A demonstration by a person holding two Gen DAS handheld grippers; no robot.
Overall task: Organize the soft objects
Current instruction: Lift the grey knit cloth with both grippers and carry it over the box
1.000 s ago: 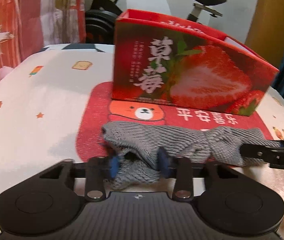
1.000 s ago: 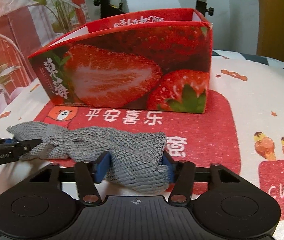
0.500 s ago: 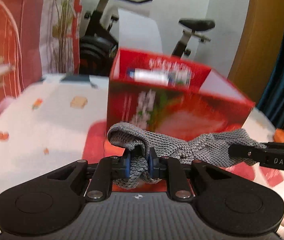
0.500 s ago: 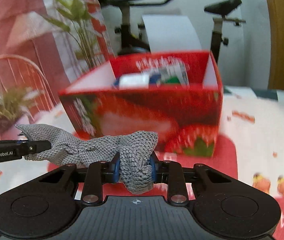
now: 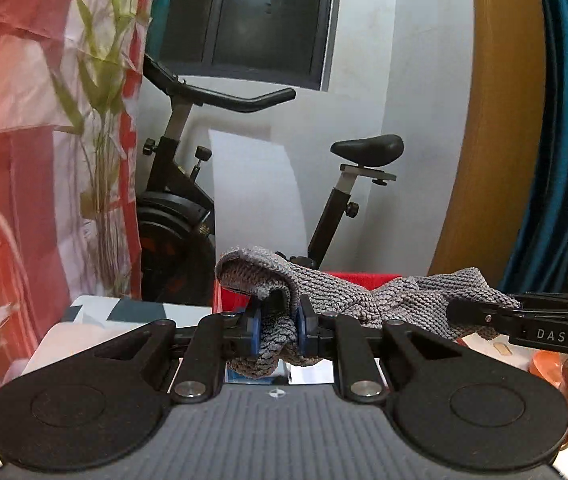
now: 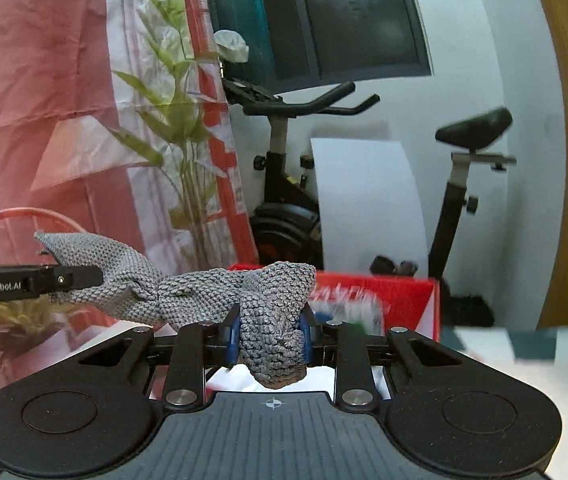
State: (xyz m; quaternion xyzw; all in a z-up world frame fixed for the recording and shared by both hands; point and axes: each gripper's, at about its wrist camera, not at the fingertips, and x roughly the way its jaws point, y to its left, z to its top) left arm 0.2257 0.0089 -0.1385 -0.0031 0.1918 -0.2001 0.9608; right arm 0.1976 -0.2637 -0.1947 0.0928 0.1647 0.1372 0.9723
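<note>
Grey knit cloth (image 5: 336, 292) — twisted, stretched level, airborne above red box (image 6: 364, 284).

The red box (image 5: 364, 280) shows only as a strip of rim in the lower middle of the left wrist view, the rest hidden behind the grey knit cloth (image 5: 336, 292) and the left gripper (image 5: 277, 330); in the right wrist view its contents (image 6: 344, 308) at lower centre are a blur of white, blue and green, unreadable; the right gripper (image 5: 480, 314) is cut off at the right edge of the left wrist view; the table (image 6: 524, 356) at lower right is smeared.
</note>
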